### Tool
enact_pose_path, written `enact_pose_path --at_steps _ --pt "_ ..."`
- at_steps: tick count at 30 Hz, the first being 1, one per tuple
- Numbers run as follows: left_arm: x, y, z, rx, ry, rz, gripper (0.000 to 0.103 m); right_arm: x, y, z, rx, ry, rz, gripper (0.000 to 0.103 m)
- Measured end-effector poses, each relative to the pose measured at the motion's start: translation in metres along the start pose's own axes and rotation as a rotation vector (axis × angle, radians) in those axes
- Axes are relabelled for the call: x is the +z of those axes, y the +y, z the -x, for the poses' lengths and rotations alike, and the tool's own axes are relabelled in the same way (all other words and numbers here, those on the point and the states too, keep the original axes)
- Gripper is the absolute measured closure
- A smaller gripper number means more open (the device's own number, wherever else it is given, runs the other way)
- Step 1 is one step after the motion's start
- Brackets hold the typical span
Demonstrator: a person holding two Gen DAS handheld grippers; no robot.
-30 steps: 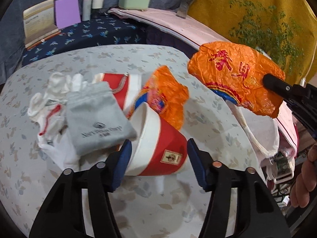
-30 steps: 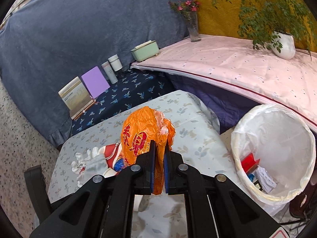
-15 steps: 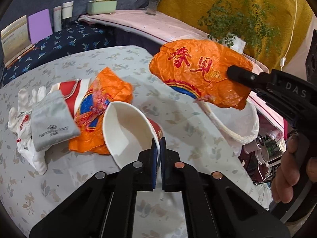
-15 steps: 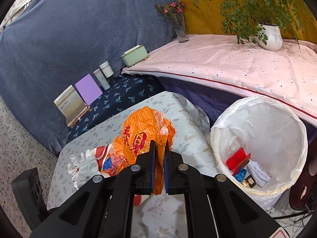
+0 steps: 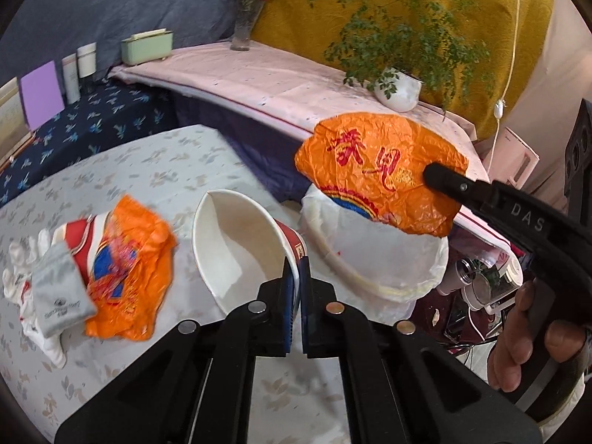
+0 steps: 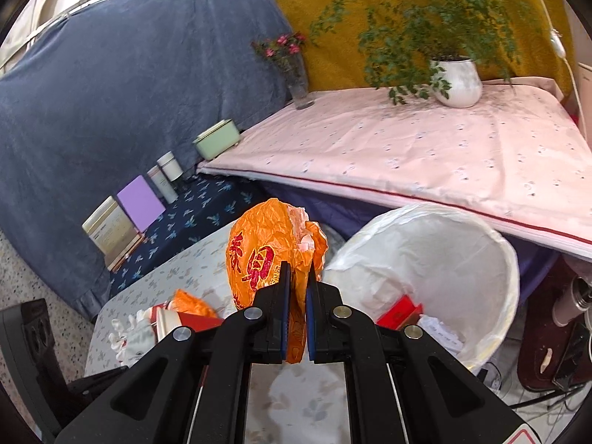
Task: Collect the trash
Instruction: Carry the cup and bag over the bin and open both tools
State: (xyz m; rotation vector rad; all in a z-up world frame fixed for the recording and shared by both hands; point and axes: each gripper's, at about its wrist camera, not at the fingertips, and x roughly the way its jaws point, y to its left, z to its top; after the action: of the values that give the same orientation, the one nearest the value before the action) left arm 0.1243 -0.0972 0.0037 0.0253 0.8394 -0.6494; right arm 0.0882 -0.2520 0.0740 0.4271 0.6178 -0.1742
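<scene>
My left gripper (image 5: 296, 262) is shut on the rim of a red and white paper cup (image 5: 236, 244), held tilted above the table's right edge. My right gripper (image 6: 296, 270) is shut on a crumpled orange wrapper (image 6: 266, 251); in the left wrist view that orange wrapper (image 5: 377, 166) hangs over the near rim of the white-lined trash bin (image 5: 370, 259). The trash bin (image 6: 436, 244) stands off the table's right side, with red and white scraps inside. A second orange wrapper (image 5: 129, 259) lies on the table.
On the flowered tablecloth (image 5: 148, 162) lie a grey pouch (image 5: 59, 292), white gloves (image 5: 22, 277) and a red box (image 5: 85, 236). A pink-covered ledge (image 6: 425, 148) carries a potted plant (image 6: 458, 81) and a flower vase (image 6: 296, 74). A person's hand (image 5: 532, 336) holds the right gripper.
The left gripper closed on the cup's rim and carried it up and right toward the bin. The right gripper moved the orange wrapper right, over the bin's rim.
</scene>
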Motion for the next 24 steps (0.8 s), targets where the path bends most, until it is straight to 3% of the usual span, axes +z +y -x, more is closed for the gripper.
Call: enact_pose_path --at_steps 15,24 --pt "0.039 -0.077 -0.042 -0.065 0.001 -0.121 0.100 0.007 -0.092 0.016 -0.148 -0.038 -0.102 0.096" --pt "0.047 -0.091 -0.062 -0.079 0.021 -0.137 0.100 0.003 -0.108 0.004 -0.169 -0.016 -0.115 0.095"
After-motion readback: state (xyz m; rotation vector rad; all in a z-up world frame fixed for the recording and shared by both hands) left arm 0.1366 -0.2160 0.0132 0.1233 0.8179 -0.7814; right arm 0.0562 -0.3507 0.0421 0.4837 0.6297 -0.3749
